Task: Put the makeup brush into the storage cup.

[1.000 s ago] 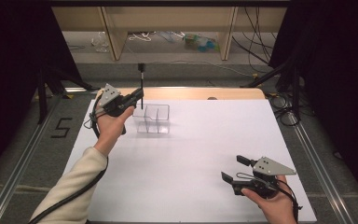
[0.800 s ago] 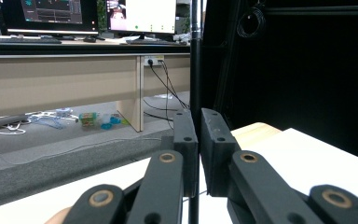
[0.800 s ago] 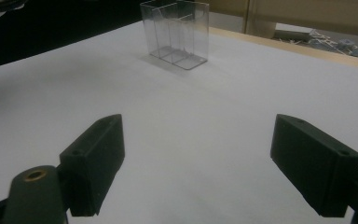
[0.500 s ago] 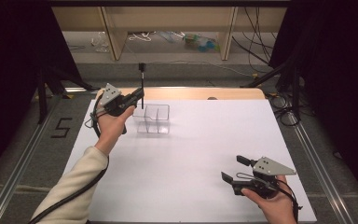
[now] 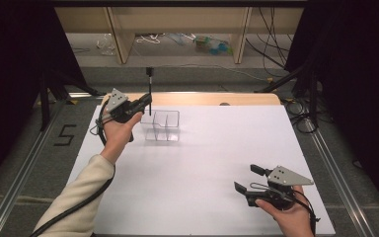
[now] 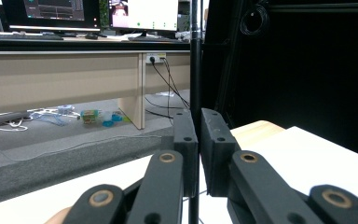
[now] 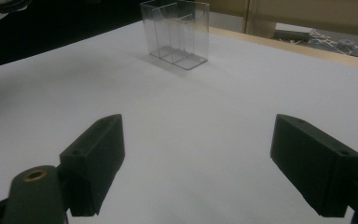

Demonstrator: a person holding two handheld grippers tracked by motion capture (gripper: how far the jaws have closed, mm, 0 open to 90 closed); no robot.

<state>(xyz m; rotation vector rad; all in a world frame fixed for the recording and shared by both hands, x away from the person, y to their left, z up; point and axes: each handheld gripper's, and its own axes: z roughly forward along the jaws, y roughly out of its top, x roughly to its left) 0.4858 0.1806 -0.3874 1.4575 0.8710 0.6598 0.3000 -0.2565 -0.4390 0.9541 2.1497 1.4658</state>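
Note:
My left gripper (image 5: 147, 102) is raised at the back left of the table, shut on a thin black rod (image 5: 149, 91) that stands upright. The rod's lower end hangs just over the left side of a clear plastic box (image 5: 162, 126) with compartments. In the left gripper view the rod (image 6: 195, 70) runs straight up between the closed pads of the left gripper (image 6: 199, 135). My right gripper (image 5: 246, 178) rests low near the front right, open, with nothing between its jaws. In the right gripper view the box (image 7: 177, 32) stands far ahead of the right gripper (image 7: 199, 135).
A white sheet (image 5: 202, 163) covers the table, with a strip of bare wood (image 5: 202, 98) at the far edge. Beyond it lie a grey floor, cables and a low shelf (image 5: 177, 19). Dark curtains stand on both sides.

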